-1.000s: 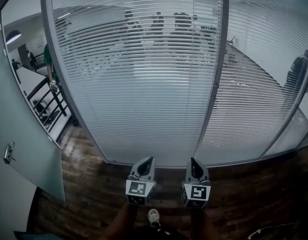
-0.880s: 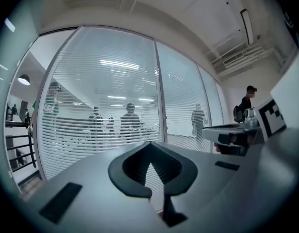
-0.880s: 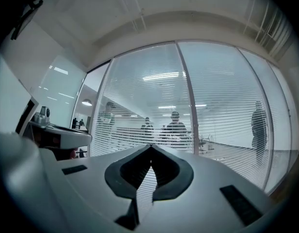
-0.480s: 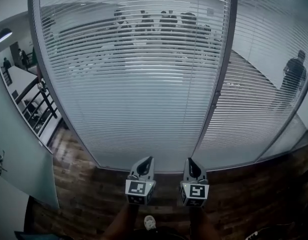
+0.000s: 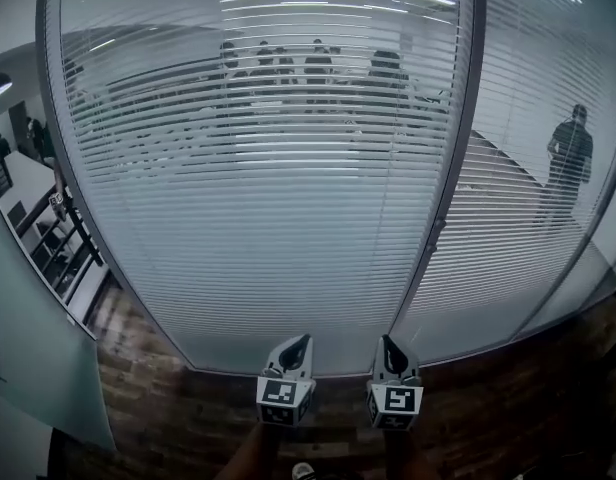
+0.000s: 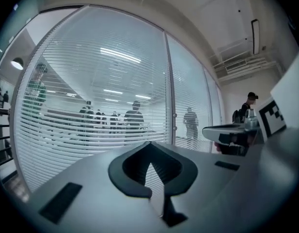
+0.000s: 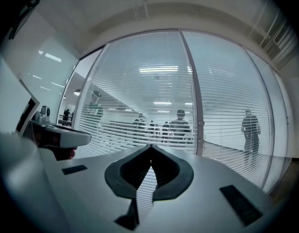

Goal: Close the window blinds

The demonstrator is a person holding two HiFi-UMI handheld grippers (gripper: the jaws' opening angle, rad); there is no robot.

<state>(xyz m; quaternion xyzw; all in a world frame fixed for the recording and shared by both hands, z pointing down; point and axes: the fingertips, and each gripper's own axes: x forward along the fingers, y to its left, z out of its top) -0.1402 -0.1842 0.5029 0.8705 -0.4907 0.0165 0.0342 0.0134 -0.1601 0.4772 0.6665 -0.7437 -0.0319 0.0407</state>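
My left claw (image 5: 302,341) and right claw (image 5: 389,344) are both shut on nothing. The blinds (image 5: 268,198) hang just ahead, slats open. I'm on the approach; next probably comes the small knob (image 5: 435,229) on the post (image 5: 460,128), up and right of my right claw.

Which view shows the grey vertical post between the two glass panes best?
Head view: the grey vertical post runs from top edge almost to the brown wooden floor. Both gripper views show that post without its foot.
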